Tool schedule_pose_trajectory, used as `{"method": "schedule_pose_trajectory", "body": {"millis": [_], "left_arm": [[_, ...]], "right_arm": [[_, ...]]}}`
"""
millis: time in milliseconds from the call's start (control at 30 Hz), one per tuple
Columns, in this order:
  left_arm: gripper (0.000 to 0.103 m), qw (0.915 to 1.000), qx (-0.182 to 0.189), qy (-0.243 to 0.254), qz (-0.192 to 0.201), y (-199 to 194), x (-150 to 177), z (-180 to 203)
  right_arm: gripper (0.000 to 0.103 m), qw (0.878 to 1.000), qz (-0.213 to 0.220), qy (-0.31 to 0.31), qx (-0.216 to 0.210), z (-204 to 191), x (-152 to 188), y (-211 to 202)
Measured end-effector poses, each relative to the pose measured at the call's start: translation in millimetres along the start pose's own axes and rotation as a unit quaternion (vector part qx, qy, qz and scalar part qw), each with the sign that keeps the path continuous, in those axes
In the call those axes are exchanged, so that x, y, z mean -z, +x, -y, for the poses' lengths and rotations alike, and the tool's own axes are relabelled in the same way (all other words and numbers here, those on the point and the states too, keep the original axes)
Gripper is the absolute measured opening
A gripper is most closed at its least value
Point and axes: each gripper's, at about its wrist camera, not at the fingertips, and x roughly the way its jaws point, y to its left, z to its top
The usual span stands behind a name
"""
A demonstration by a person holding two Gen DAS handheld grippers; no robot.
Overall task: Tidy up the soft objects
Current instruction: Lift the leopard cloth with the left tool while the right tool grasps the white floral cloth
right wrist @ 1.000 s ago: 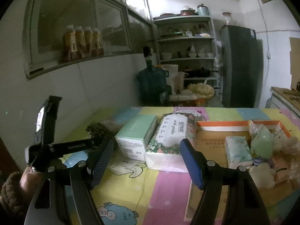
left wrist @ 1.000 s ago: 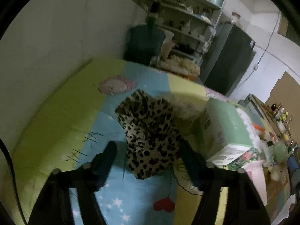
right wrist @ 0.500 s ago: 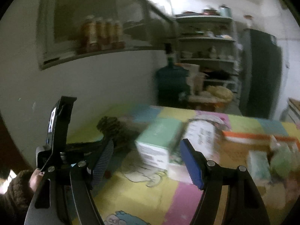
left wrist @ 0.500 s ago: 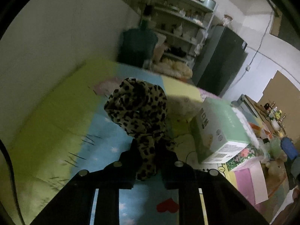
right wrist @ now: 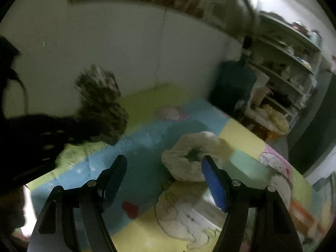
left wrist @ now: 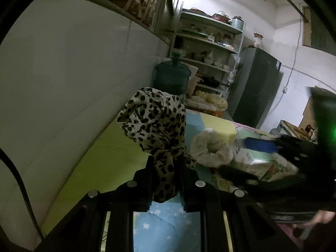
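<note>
Leopard-print cloth lifted clear of the play mat beside the wall.

The colourful play mat [right wrist: 147, 138] runs along the white wall [left wrist: 63, 79]; bare blue and green panels lie open between the wall and the cream fluffy ring [right wrist: 189, 157]. A tissue box [left wrist: 250, 157] sits just beyond that ring. The left gripper [left wrist: 164, 168], tilted downward, is clamped on the leopard-print cloth [left wrist: 155, 121], which bunches above the mat. The right gripper [right wrist: 163, 176] hovers with jaws wide apart, its blue pad beside the ring, nothing held.
</note>
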Motion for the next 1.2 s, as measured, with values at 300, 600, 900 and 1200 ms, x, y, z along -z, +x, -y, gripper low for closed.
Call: {"method": "schedule_pose_trajectory", "body": {"millis": [300,600,900,1200], "left_arm": [[0.021,0.9998,0.010,-0.018,0.002,-1,1,-13],[0.021,0.9994,0.021,-0.027,0.000,-2,3,-19],[0.021,0.9990,0.029,-0.035,0.004,-4,0,-25],[0.021,0.9986,0.037,-0.034,0.014,-13,5,-23]], "right_arm": [[0.051,0.994,-0.100,-0.032,0.028,-6,-14,72],[0.006,0.990,-0.134,-0.007,0.046,7,-9,97],[0.002,0.996,-0.074,0.053,0.003,12,-15,70],[0.002,0.993,0.008,0.109,-0.043,14,-22,16]]}}
